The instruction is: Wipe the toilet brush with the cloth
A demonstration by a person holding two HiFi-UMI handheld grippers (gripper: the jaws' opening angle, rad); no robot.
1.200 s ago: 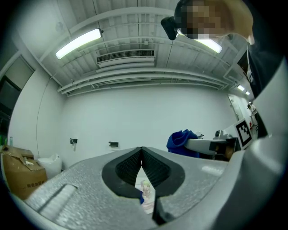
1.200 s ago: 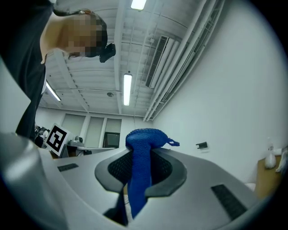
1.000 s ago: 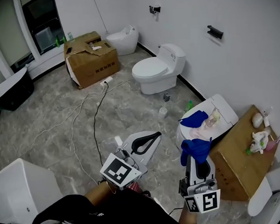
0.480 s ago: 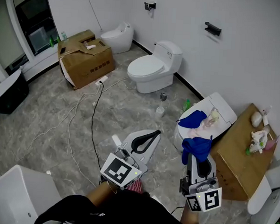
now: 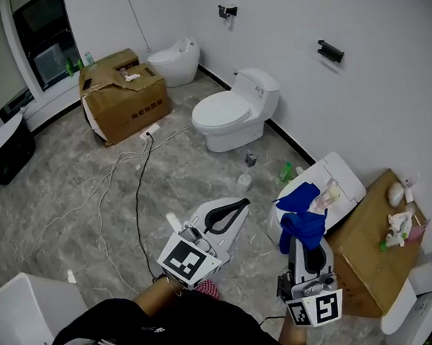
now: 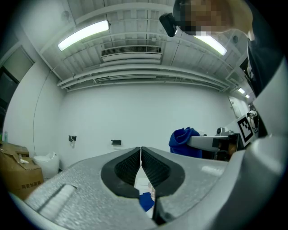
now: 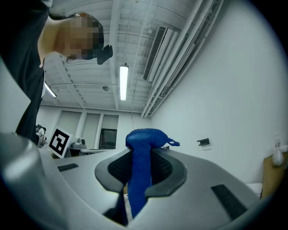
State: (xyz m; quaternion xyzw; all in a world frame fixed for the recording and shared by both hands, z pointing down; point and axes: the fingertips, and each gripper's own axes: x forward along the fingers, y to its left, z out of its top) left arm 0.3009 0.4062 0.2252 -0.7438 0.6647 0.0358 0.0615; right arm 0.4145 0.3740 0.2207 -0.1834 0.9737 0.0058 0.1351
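Pinching the blue cloth (image 7: 143,139) in our right gripper (image 7: 140,167), we have it ready to wipe, while our left gripper (image 6: 141,157) is closed on nothing, free to take the brush (image 5: 331,191). What looks like the brush lies on the toilet lid (image 5: 349,178) ahead of the right gripper.

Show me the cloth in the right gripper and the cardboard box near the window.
cloth (image 7: 139,170), right gripper view, on the strip pinched between the jaws
cardboard box (image 5: 126,110), head view, on its front face
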